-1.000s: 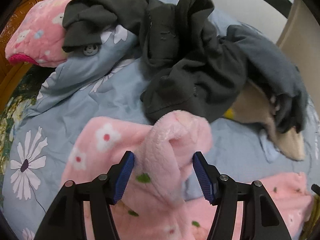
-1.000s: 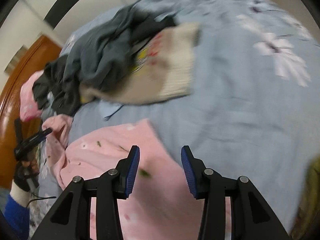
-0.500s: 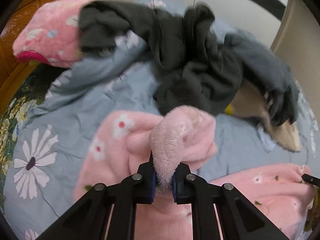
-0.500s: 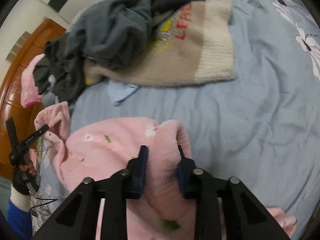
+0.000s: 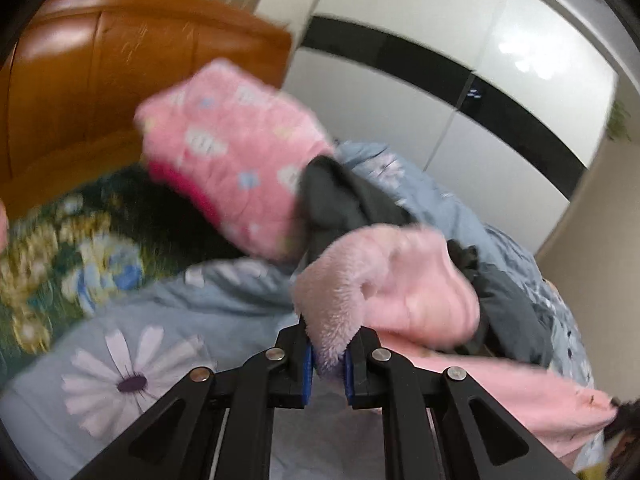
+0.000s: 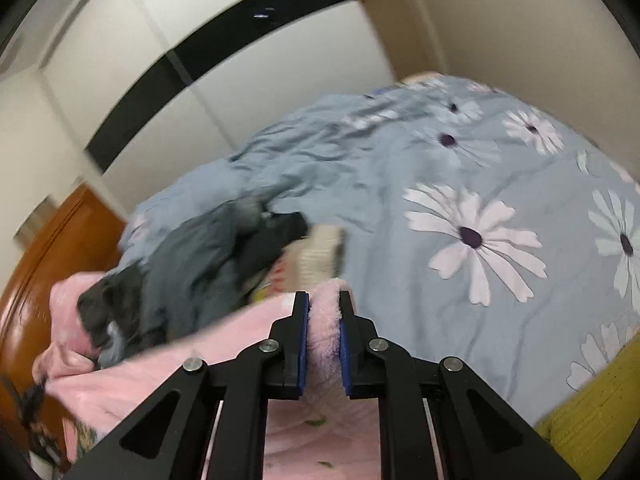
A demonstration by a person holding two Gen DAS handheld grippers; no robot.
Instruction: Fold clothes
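Left wrist view: we grip the pink fleece (image 5: 404,292) in both tongs, lifted; next, spread it flat.

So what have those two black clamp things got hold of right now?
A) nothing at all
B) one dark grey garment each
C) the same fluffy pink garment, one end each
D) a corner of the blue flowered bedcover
C: the left gripper and the right gripper each have their fingers pinched on the fluffy pink garment, which stretches between them.
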